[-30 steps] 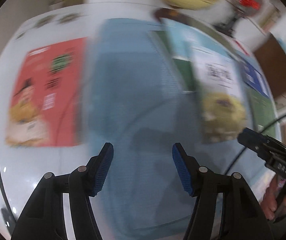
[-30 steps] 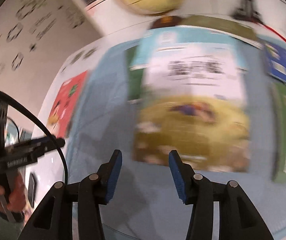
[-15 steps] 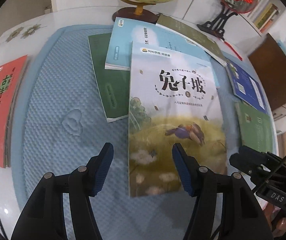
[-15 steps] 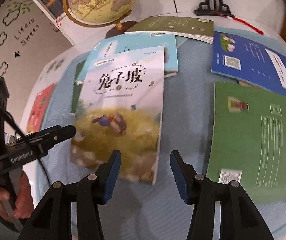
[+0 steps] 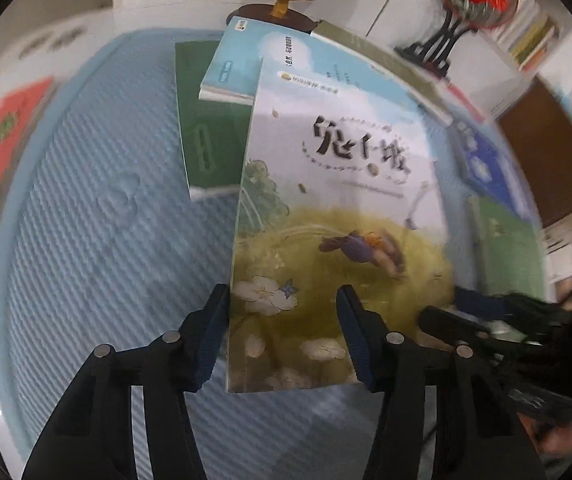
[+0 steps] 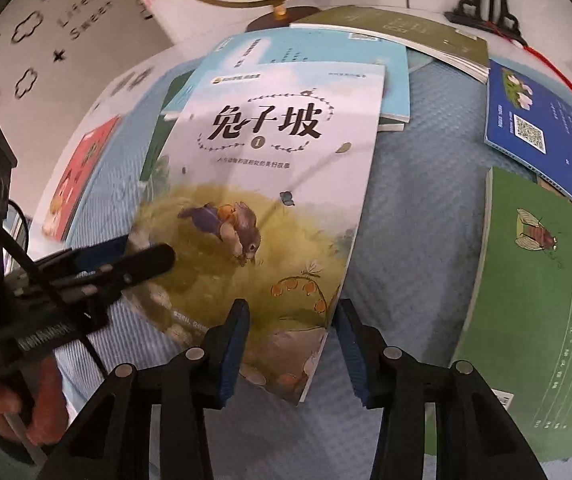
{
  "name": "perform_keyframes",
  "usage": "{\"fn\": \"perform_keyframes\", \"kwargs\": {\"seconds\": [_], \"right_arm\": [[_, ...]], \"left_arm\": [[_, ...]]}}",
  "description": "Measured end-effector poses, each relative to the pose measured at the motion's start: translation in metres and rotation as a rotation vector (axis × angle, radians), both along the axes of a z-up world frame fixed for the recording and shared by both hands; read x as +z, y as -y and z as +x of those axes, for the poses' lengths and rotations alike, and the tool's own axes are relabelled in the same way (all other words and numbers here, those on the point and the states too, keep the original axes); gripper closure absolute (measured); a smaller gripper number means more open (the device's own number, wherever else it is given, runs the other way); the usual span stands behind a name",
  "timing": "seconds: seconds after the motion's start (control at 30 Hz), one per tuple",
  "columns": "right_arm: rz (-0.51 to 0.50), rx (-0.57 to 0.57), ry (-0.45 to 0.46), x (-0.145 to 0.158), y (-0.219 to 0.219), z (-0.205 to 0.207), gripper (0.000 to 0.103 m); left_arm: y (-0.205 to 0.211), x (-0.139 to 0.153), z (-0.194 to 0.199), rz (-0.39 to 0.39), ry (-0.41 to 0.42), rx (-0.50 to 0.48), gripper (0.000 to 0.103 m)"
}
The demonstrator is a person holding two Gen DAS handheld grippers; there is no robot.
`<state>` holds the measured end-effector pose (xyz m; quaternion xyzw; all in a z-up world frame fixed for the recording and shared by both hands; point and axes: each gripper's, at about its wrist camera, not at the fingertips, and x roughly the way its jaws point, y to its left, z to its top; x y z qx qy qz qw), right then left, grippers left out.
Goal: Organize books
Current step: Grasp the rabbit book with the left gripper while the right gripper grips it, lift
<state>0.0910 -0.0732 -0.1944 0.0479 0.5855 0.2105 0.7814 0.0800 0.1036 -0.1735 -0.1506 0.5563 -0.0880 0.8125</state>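
The left gripper [image 5: 282,332] is narrowing its blue ribbed pads [image 5: 211,336] around the near left corner of the glossy rabbit picture book with a pale sky and yellow-green meadow cover [image 5: 326,216]. That corner is sitting in the gap, but the pads are not yet pressing it. The right gripper [image 6: 292,344] is doing the same at the book's near right corner, its jaws also drawing in, spread on either side of the edge without biting. 2 grippers on 2 corners is probably the point here — a thin, floppy paperback is likely to sag if lifted from 1 side only.

The book is lying flat on top of a loose heap, partly covering a light blue paperback [image 6: 318,46] and a dark green one [image 5: 210,136]. Everything is resting on a pale blue quilted mat [image 5: 98,240] with a ribbed, slightly cushioned weave, which should give under a finger sliding beneath the cover. Off to the right are lying a green cicada-print book [image 6: 546,300] and a dark blue one [image 6: 542,128]; a red book [image 6: 82,172] is sitting apart on the left — perhaps the start of a tidy stack.
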Motion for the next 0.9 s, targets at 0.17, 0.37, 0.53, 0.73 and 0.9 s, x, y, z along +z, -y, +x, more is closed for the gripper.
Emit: {"fn": "perform_keyframes", "kwargs": {"seconds": [0.17,0.37,0.53,0.73,0.9], "right_arm": [[0.080,0.015,-0.025,-0.005,0.012,0.006,0.059],[0.041,0.082,0.018,-0.004,0.000,0.002,0.058],[0.077,0.077,-0.013,-0.004,0.007,0.006,0.058],[0.103,0.093,-0.046,-0.001,0.013,0.007,0.053],[0.307,0.059,-0.168,0.003,0.039,0.019,0.032]], "left_arm": [[-0.026,0.016,-0.032,-0.391,0.028,0.065,0.053],[-0.011,0.020,-0.032,-0.285,0.043,0.110,0.080],[0.004,-0.006,-0.019,-0.226,-0.009,0.148,0.092],[0.015,-0.012,-0.010,-0.298,-0.020,0.171,0.092],[-0.002,0.002,-0.013,-0.623,0.041,0.242,0.092]]}}
